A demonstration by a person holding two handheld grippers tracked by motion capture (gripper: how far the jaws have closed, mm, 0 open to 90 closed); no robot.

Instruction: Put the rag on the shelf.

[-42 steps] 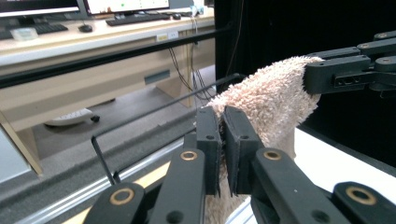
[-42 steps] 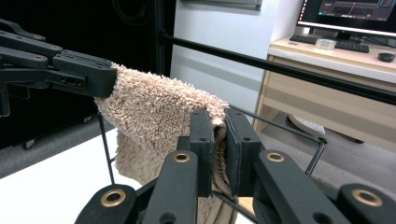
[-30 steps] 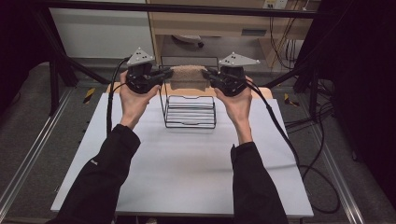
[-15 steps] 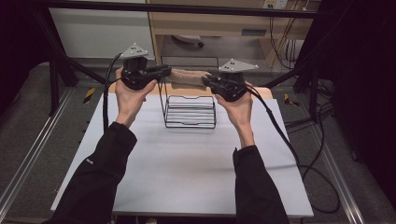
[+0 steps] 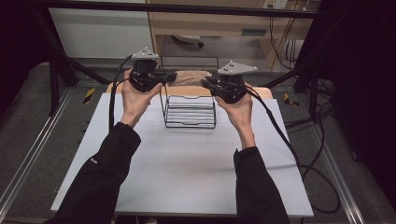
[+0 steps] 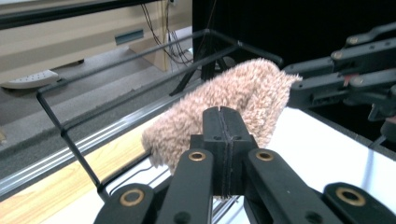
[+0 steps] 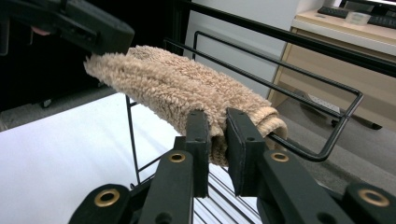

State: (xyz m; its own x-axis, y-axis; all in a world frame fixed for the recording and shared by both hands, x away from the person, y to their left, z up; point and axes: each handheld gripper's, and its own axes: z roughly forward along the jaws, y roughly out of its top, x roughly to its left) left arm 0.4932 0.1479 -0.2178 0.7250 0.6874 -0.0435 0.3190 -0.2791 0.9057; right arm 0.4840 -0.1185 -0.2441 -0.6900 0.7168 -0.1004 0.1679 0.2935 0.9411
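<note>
Above the black wire rack [image 5: 189, 111] at the table's far edge, the fluffy tan towel [image 5: 189, 76] spans between both grippers. The left gripper [image 6: 223, 140] has just pinched its jaws together on one end; the right gripper [image 7: 217, 135] clamps the folded other end. The gripper views reveal looped pile and thin round rods; the high view adds the smooth white tabletop [image 5: 187, 158].

One fluffy tan towel [image 5: 189, 75], one black wire rack [image 5: 189, 112] and two tools, left [image 5: 172, 77] and right [image 5: 205, 84], are counted on one white counter [image 5: 187, 168].
</note>
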